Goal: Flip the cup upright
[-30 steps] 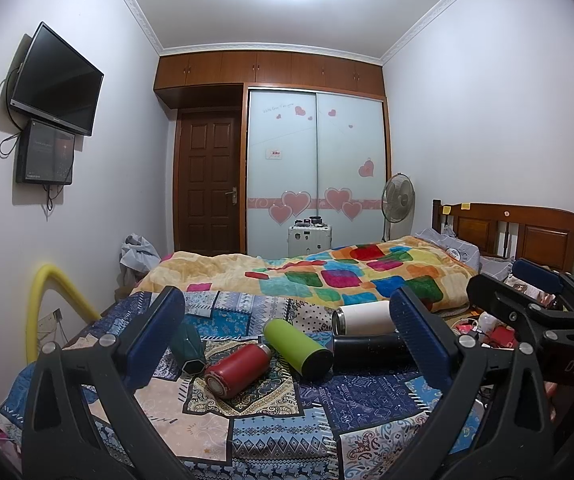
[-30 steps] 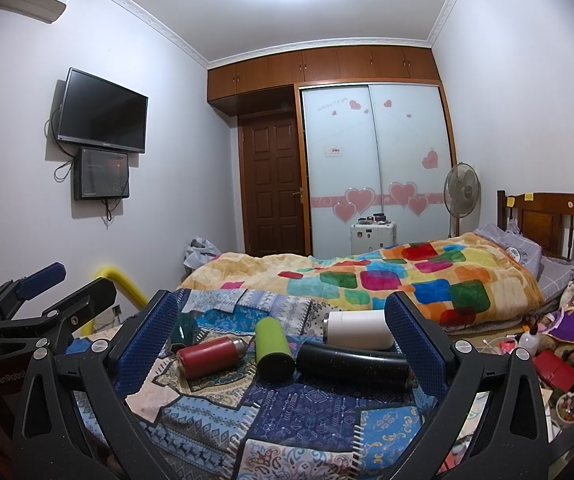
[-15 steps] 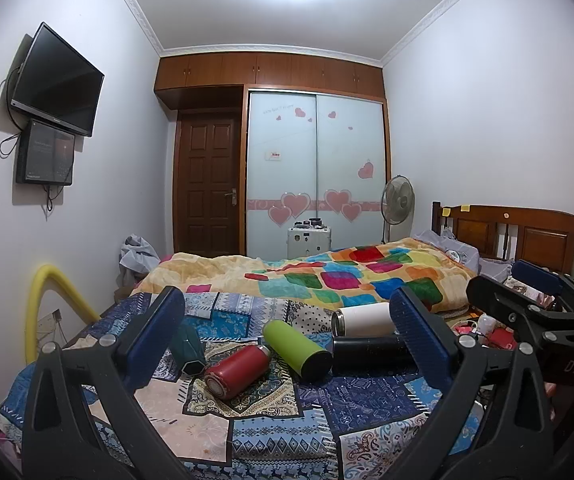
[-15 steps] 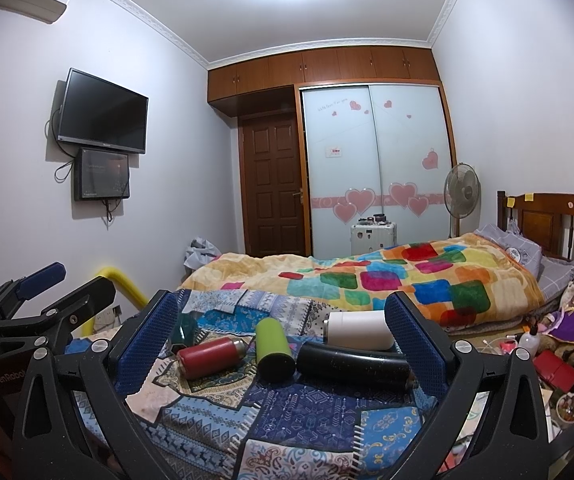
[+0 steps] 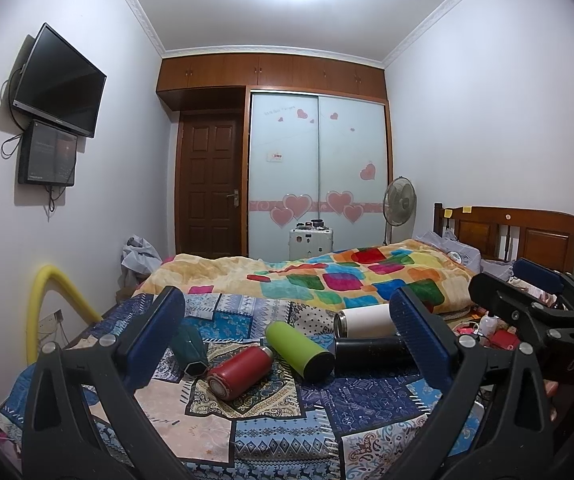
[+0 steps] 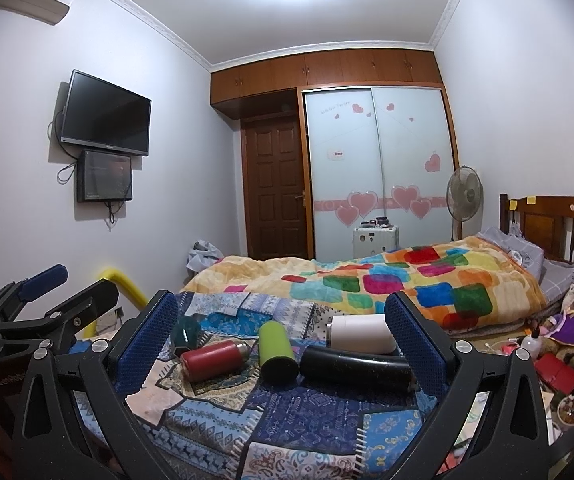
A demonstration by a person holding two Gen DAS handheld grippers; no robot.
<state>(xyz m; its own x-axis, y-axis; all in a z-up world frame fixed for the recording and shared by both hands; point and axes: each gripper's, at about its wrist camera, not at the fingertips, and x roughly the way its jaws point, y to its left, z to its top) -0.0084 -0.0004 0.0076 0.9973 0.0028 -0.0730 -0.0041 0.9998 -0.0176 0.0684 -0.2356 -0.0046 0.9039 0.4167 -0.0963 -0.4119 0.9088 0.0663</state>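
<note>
Bedroom quilt point(image 6: 311, 408): black cup point(image 6: 357, 364) lay sideways at 1 o'clock from our right hand-held gripper point(image 6: 279, 332), open, nearer than left point(image 5: 287, 332), also open.

red cup point(image 5: 238, 373), green cup point(image 5: 300, 350)

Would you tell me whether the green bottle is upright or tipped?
Tipped: the green bottle lies on its side on the patchwork cloth, base toward the camera.
</note>
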